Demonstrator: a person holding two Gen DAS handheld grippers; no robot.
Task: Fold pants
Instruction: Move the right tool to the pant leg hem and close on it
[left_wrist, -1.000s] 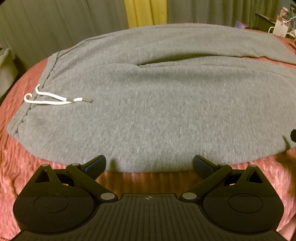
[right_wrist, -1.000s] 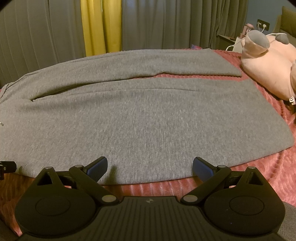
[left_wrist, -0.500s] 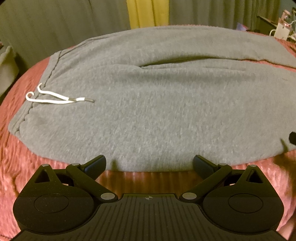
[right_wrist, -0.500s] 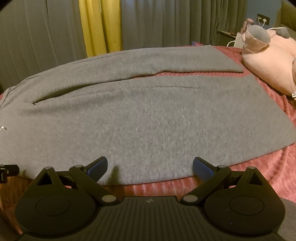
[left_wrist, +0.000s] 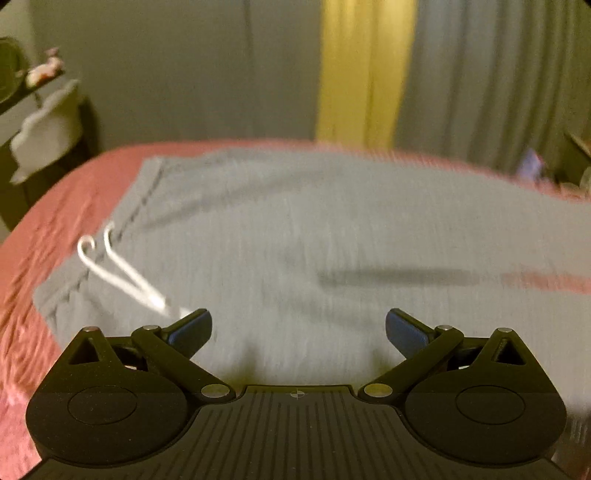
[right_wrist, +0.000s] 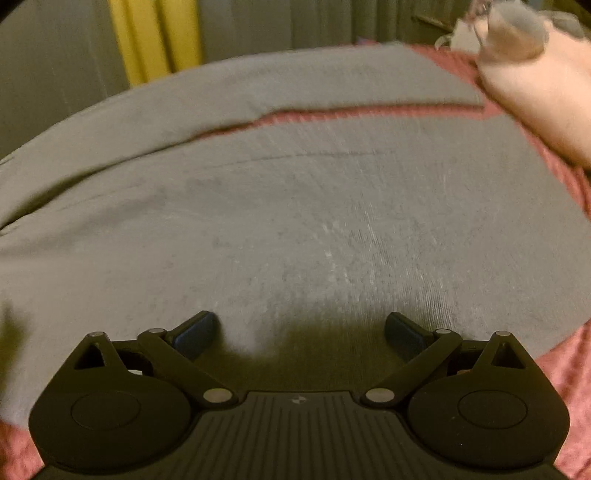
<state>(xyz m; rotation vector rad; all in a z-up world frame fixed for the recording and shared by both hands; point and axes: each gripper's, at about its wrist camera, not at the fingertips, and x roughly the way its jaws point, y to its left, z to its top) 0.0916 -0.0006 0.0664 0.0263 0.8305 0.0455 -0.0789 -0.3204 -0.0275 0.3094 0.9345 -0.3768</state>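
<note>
- So, both feeds are pretty smeared right now, but I can make out the basics.
- My left gripper (left_wrist: 298, 326) is spread wide, nothing between the fingers, sitting low over the grey pants (left_wrist: 332, 236) near the waistband end.
- Those pants lie flat across the red bedspread (left_wrist: 55, 221), waistband off to the left of my left view, legs running away to the right.
- White drawstring (left_wrist: 122, 273) trails over the fabric, and its tip ends just beside my left gripper's left finger (left_wrist: 192, 326). Can't tell if it's touching, too blurry.
- A strip of red shows between the two legs on the right of that view.
- My right gripper (right_wrist: 301, 328) is just as wide open and holding nothing, hovering over the nearer leg.
- From the right cam, the far leg lies beyond another red gap in the bedspread (right_wrist: 369, 112).
- Pink plush toy (right_wrist: 535, 88) sits at the top right, past the leg ends.
- Grey curtains with a yellow curtain (left_wrist: 364, 70) hang behind the bed.
</note>
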